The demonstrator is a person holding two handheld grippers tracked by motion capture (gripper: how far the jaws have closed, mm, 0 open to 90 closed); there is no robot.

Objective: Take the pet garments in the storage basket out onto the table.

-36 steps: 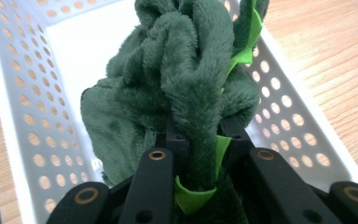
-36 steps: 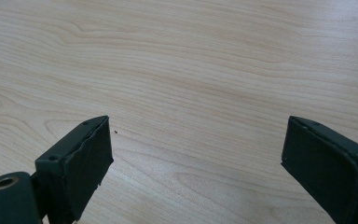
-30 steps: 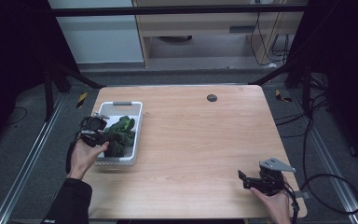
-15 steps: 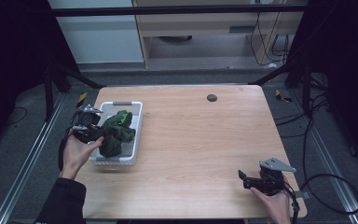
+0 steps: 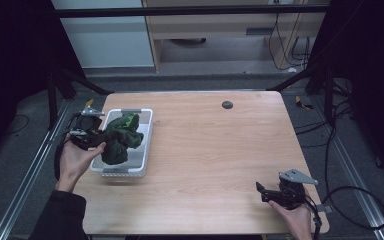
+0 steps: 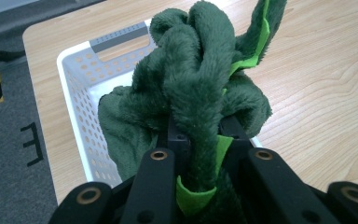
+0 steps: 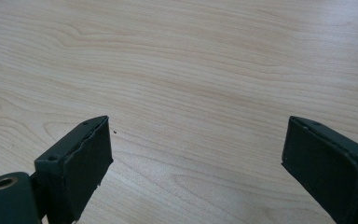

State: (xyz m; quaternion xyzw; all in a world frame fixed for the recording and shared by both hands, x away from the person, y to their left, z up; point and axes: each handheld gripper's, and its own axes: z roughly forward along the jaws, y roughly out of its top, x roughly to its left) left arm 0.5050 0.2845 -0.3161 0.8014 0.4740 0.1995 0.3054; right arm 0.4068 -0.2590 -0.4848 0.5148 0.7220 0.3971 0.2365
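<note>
**What the cloth, the frame edges and the distance keep from sight**

In the left gripper view the dark green cloth [image 6: 200, 88] bulges over the left gripper [image 6: 200, 140], so the pads are buried in the pile and their faces cannot be seen; the top edge cuts off the cloth's highest fold. The cloth also covers most of the floor of the white basket [image 6: 77, 100] and its far wall. In the right gripper view the right gripper [image 7: 193, 158] is cropped: both jaws run off the bottom edge, one also off the right edge. In the high view the small dark round spot [image 5: 227, 104] near the table's [image 5: 220, 150] far edge is too small to identify
</note>
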